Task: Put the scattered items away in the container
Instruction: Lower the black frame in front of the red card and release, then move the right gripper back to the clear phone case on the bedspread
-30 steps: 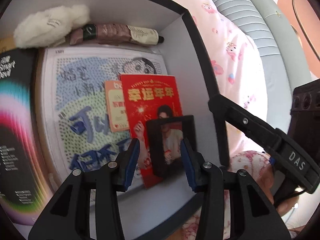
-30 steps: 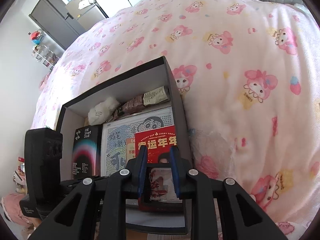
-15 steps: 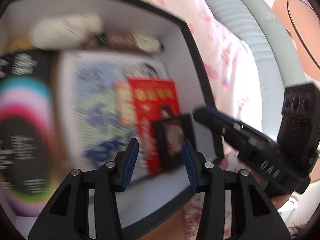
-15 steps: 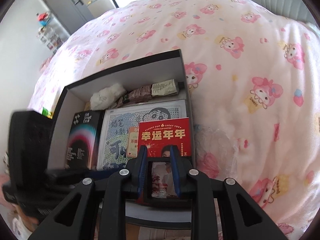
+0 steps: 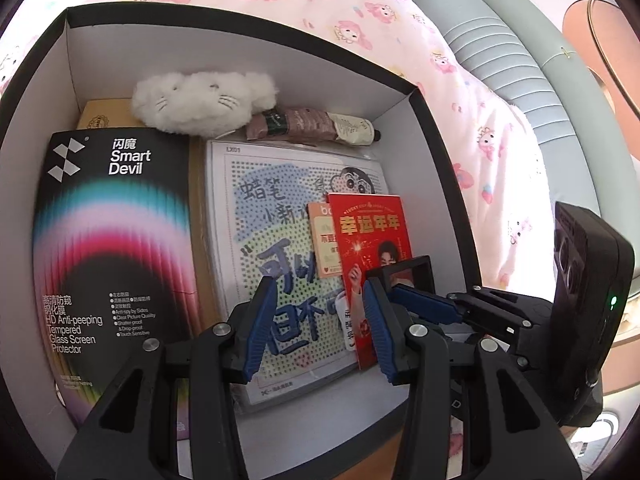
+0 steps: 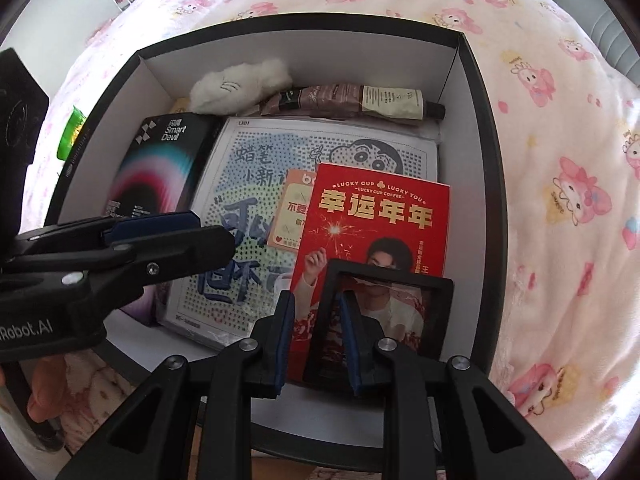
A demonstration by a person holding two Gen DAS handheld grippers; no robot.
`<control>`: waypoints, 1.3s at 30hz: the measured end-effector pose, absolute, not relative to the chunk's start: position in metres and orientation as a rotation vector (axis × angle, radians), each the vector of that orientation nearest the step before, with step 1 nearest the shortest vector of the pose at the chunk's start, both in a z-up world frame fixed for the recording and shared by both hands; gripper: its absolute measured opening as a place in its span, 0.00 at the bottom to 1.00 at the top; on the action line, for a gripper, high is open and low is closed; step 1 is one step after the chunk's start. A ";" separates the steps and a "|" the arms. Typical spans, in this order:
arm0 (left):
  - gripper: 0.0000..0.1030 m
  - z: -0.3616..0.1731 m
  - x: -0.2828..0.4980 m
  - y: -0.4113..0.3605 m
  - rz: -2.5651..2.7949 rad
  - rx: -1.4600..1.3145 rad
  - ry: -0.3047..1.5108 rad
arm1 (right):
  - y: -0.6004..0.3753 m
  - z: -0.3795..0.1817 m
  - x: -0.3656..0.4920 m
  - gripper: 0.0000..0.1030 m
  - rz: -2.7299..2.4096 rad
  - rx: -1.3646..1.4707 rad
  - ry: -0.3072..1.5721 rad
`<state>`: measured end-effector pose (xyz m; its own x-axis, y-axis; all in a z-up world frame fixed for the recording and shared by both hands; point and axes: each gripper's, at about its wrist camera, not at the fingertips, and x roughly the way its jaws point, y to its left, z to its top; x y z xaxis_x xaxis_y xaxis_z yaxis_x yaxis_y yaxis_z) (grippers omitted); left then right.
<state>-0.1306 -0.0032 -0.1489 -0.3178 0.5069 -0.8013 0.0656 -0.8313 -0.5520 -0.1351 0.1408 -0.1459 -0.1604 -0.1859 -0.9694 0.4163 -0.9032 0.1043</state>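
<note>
A black box with white inner walls (image 5: 240,60) (image 6: 304,48) stands on the pink bed. Inside lie a bead-art sheet (image 5: 280,208) (image 6: 256,168), a red card (image 5: 372,232) (image 6: 372,216), a Smart Devil box (image 5: 112,240) (image 6: 156,160), a white plush (image 5: 200,104) (image 6: 240,84) and a tube (image 5: 316,124) (image 6: 360,100). My right gripper (image 6: 316,336) is open over the box's near right corner, with the left edge of a black-framed photo card (image 6: 396,312) (image 5: 412,272) between its jaws. My left gripper (image 5: 320,320) is open and empty above the bead sheet.
The pink cartoon-print blanket (image 6: 560,160) surrounds the box. A grey padded headboard (image 5: 520,60) runs at the right in the left wrist view. A green item (image 6: 72,132) lies outside the box's left wall.
My right gripper has moved forward over the box and its jaws have opened around the framed photo card. My left gripper has shifted left over the bead sheet.
</note>
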 end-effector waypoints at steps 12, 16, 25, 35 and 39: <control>0.43 -0.095 -0.114 0.015 2.338 -1.392 -0.615 | 0.154 -0.099 -0.126 0.24 -2.273 1.537 0.144; 0.43 -0.060 -0.089 0.011 2.413 -1.306 -0.565 | 0.150 -0.066 -0.121 0.25 -2.307 1.468 0.099; 0.43 -0.016 -0.035 -0.018 2.507 -1.218 -0.564 | 0.114 -0.009 -0.072 0.34 -2.330 1.285 0.130; 0.43 -0.010 0.011 -0.104 2.671 -1.241 -0.654 | 0.010 -0.001 -0.058 0.34 -2.153 1.194 0.254; 0.43 -0.024 0.021 -0.144 2.750 -1.308 -0.697 | -0.039 -0.026 -0.069 0.34 -2.013 1.209 0.269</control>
